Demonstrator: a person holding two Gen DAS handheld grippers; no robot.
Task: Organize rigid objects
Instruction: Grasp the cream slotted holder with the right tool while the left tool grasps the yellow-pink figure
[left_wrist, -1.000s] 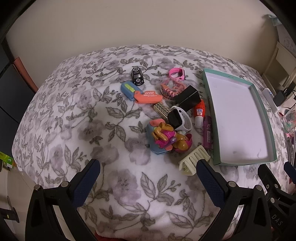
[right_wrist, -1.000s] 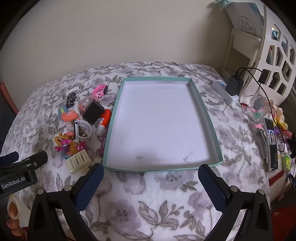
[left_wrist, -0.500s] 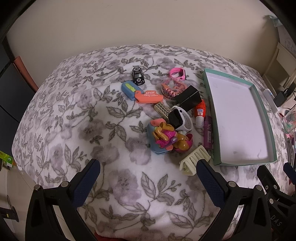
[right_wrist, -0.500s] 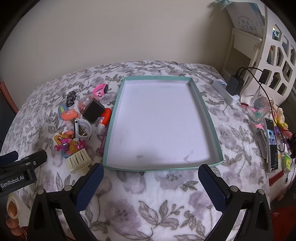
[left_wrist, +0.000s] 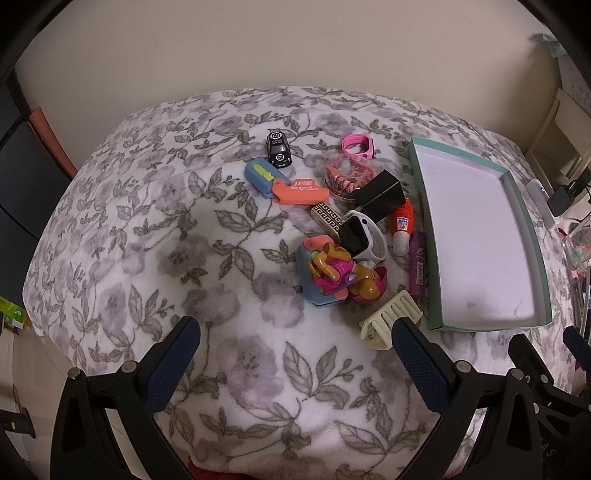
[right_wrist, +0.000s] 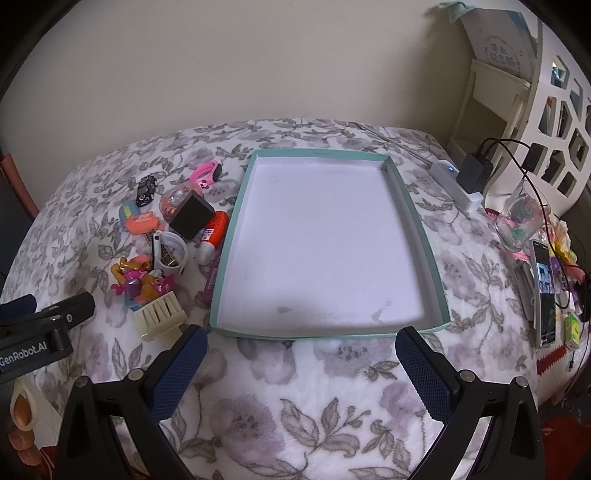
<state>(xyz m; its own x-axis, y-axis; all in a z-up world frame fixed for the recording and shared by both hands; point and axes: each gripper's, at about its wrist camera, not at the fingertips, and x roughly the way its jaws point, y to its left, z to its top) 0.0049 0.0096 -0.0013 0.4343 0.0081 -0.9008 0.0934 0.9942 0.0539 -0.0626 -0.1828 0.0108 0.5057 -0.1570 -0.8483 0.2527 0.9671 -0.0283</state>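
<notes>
Ahead of the left gripper (left_wrist: 295, 354), on a floral blanket (left_wrist: 147, 258), lies a heap of small things, and its jaws stand wide with nothing between them. Nearest its right finger is a cream comb-like piece (left_wrist: 390, 324), touching or just beside the fingertip. Beyond that sits a pink and gold toy (left_wrist: 334, 273), then a white watch (left_wrist: 364, 236), a black box (left_wrist: 380, 195), an orange tag (left_wrist: 301, 190), a blue clip (left_wrist: 260, 173) and, farthest off, a black car (left_wrist: 279, 148) and a pink band (left_wrist: 358, 146). A glue stick (left_wrist: 402, 225) and a purple tube (left_wrist: 417, 264) lie just beside the tray's left wall. Straight ahead of the right gripper (right_wrist: 301, 365), also spread wide and holding nothing, is the teal tray (right_wrist: 417, 221), its white floor bare. To that gripper's far right stand a glass (right_wrist: 521, 225), a phone (right_wrist: 545, 291) and a charger (right_wrist: 472, 171).
</notes>
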